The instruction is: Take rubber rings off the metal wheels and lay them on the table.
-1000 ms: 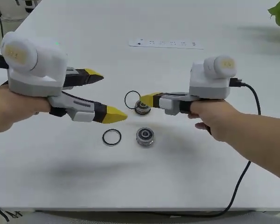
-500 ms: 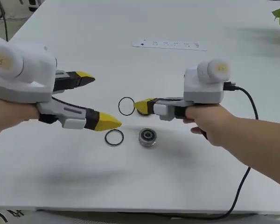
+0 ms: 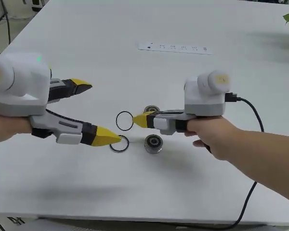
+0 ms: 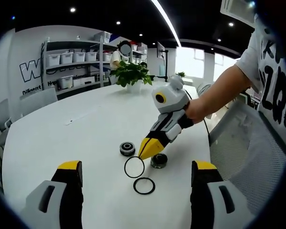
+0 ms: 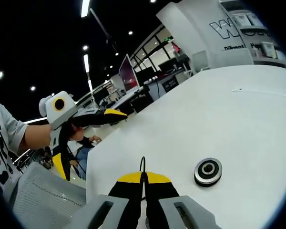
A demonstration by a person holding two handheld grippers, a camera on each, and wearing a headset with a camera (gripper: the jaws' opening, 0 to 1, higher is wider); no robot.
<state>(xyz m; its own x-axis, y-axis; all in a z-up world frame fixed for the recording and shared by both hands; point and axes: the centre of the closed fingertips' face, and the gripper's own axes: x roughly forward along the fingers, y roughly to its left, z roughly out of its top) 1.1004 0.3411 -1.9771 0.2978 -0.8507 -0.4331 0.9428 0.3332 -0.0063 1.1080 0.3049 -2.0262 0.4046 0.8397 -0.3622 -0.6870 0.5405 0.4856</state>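
Right gripper jaws closed tight, pinching a thin black rubber ring by its rim at the yellow tips. Left gripper at its 9 o'clock, jaws spread wide, empty. Second black rubber ring flat on the white table at 7 o'clock of the held one; round metal wheel at 5 o'clock, second metal wheel at 1 o'clock
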